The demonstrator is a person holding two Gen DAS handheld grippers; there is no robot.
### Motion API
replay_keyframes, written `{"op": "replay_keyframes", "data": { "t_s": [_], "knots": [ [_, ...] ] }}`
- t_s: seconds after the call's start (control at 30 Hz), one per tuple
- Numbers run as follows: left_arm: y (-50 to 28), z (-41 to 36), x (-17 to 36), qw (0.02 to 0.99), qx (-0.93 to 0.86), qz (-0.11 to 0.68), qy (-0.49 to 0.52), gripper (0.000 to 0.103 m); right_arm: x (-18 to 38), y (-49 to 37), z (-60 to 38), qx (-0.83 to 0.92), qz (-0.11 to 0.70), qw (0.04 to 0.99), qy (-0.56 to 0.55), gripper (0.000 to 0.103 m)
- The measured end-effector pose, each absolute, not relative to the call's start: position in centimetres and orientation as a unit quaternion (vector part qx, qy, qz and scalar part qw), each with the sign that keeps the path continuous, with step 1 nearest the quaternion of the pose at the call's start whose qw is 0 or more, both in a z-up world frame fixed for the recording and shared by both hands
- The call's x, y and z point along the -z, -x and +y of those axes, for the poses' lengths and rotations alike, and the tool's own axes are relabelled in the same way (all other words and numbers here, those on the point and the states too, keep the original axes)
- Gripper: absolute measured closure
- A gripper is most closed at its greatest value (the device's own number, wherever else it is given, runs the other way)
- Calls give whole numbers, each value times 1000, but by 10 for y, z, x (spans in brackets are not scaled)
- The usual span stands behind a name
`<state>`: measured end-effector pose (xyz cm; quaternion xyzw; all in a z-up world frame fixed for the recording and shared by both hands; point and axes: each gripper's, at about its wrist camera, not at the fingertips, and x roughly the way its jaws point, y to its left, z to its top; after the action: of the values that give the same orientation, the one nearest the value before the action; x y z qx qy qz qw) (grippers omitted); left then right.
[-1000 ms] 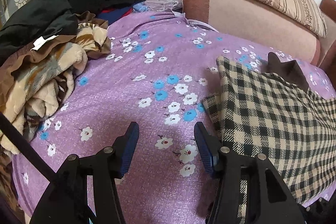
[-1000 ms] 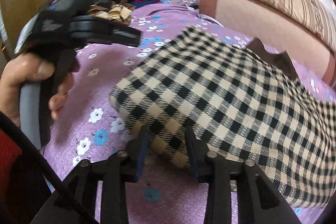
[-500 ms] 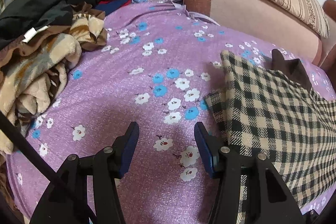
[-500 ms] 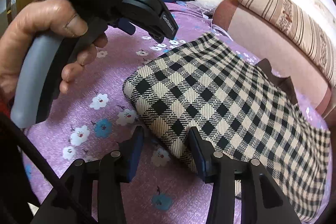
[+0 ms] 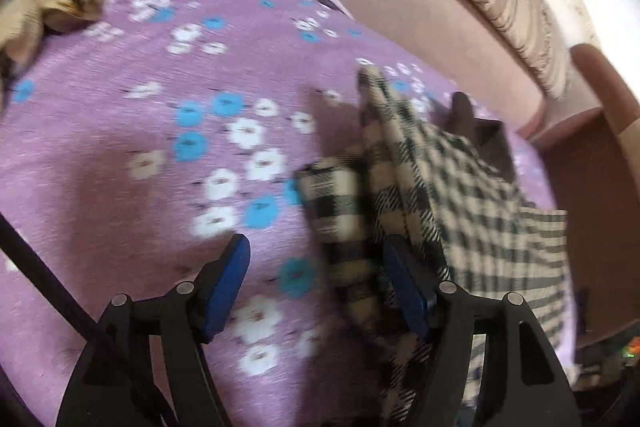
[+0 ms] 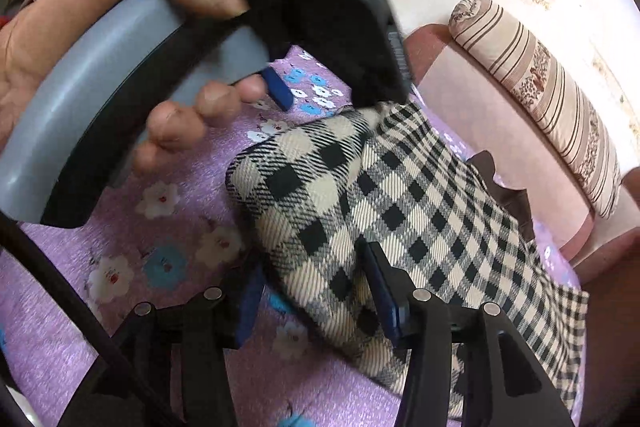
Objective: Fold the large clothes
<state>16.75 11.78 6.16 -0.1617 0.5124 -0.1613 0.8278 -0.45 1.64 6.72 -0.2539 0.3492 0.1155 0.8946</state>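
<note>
Setting: a checked garment [image 6: 400, 195] lies part-folded on a purple flowered cover [image 5: 140, 147], beside a sofa back [image 5: 420, 11].
Garment: its near-left corner bulges in a thick roll, with a brown collar [image 6: 508, 183] at the far side.
Left gripper [image 5: 316, 275]: jaws opening, wide; the garment's edge just enters the gap, not pinched.
Right gripper [image 6: 312, 283]: jaws opening, straddling the rolled edge, pads not pressing.
Hand [image 6: 80, 39]: holds the left tool, close above the cloth.
Advice: probably take all layers deep between the pads, both corners level, before lifting.
</note>
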Motion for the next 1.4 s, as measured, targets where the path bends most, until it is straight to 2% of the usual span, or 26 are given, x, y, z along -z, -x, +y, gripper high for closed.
{"op": "replay_keyframes", "data": {
  "t_s": [0.13, 0.3, 0.53, 0.6, 0.63, 0.7, 1.0, 1.03, 1.07, 1.1, 1.13, 1.17, 1.2, 1.4],
  "knots": [
    [-185, 121, -59, 808, 190, 518, 206, 34, -66, -5, 25, -103, 348, 893, 267, 50],
    [-200, 139, -49, 757, 230, 523, 318, 33, -65, -14, 31, -96, 346, 892, 275, 50],
    [-204, 136, -56, 755, 249, 515, 321, 33, -62, -16, 38, -88, 342, 892, 281, 49],
    [-205, 138, -62, 753, 262, 505, 329, 29, -61, -16, 38, -85, 340, 893, 283, 49],
    [-204, 139, -65, 754, 266, 501, 332, 21, -61, -13, 41, -82, 339, 893, 284, 49],
    [-204, 135, -68, 759, 264, 498, 326, 17, -60, -11, 43, -79, 337, 893, 286, 48],
    [-216, 91, -58, 774, 253, 549, 190, 17, -57, -12, 47, -76, 343, 890, 291, 48],
    [-218, 84, -60, 773, 261, 552, 172, 26, -57, -14, 46, -78, 346, 890, 288, 49],
    [-218, 76, -61, 772, 267, 557, 150, 52, -58, -15, 45, -81, 348, 889, 285, 52],
    [-218, 70, -62, 769, 270, 564, 132, 65, -58, -16, 45, -85, 350, 889, 283, 56],
    [-218, 65, -62, 767, 270, 571, 116, 85, -58, -17, 44, -90, 352, 889, 281, 65],
    [-217, 62, -62, 766, 266, 575, 104, 89, -59, -17, 43, -89, 352, 889, 280, 78],
    [-216, 60, -66, 770, 262, 574, 96, 91, -59, -18, 41, -83, 351, 890, 277, 82],
    [-208, 55, -101, 783, 244, 563, 102, 93, -87, -9, 13, -84, 325, 917, 217, 87]
  ]
}}
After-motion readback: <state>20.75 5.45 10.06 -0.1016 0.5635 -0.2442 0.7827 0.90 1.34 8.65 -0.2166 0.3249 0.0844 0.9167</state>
